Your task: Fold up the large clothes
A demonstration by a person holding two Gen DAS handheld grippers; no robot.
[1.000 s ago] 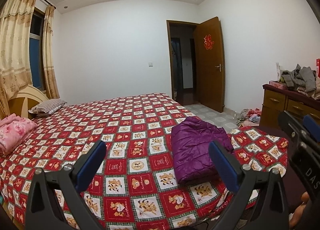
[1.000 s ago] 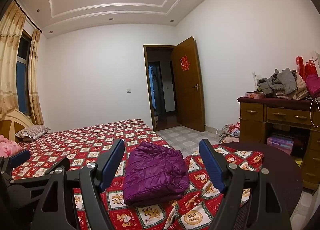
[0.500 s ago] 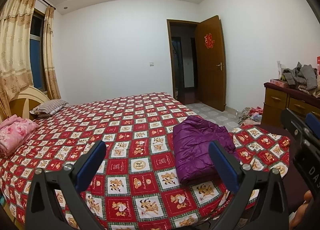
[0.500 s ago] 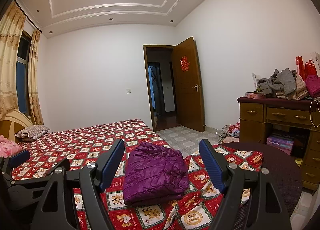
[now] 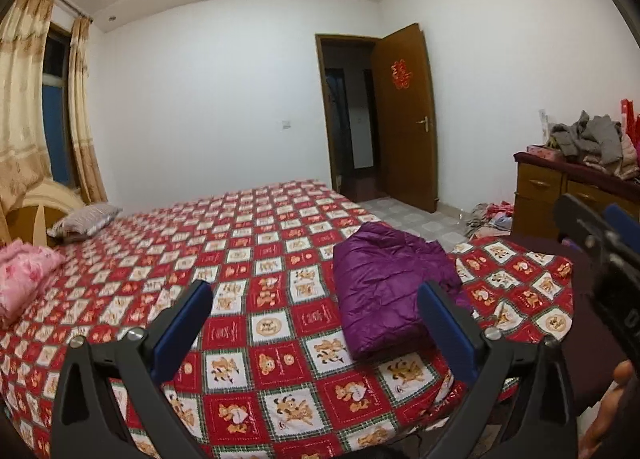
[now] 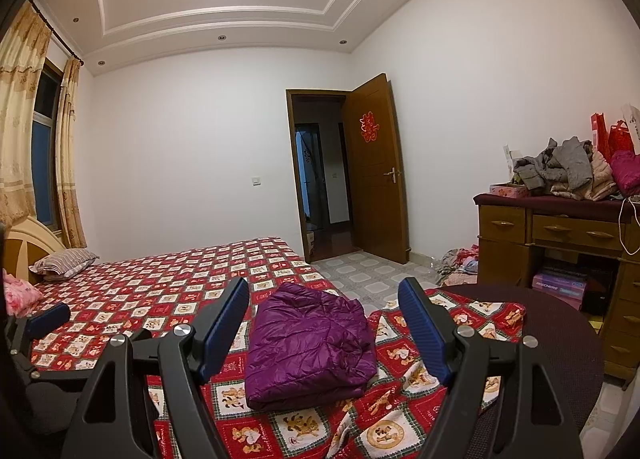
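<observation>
the purple jacket [image 6: 310, 345] lies folded on the bed [image 6: 168, 283], unchanged from a second ago (so the fold looks finished). at its 5 and 7 o'clock the right gripper [image 6: 324, 333] and left gripper [image 5: 316, 333] hover wide open, empty.

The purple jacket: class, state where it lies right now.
In the right wrist view the purple jacket lies folded on the bed near its foot corner, centred between the open right gripper fingers, untouched.
</observation>
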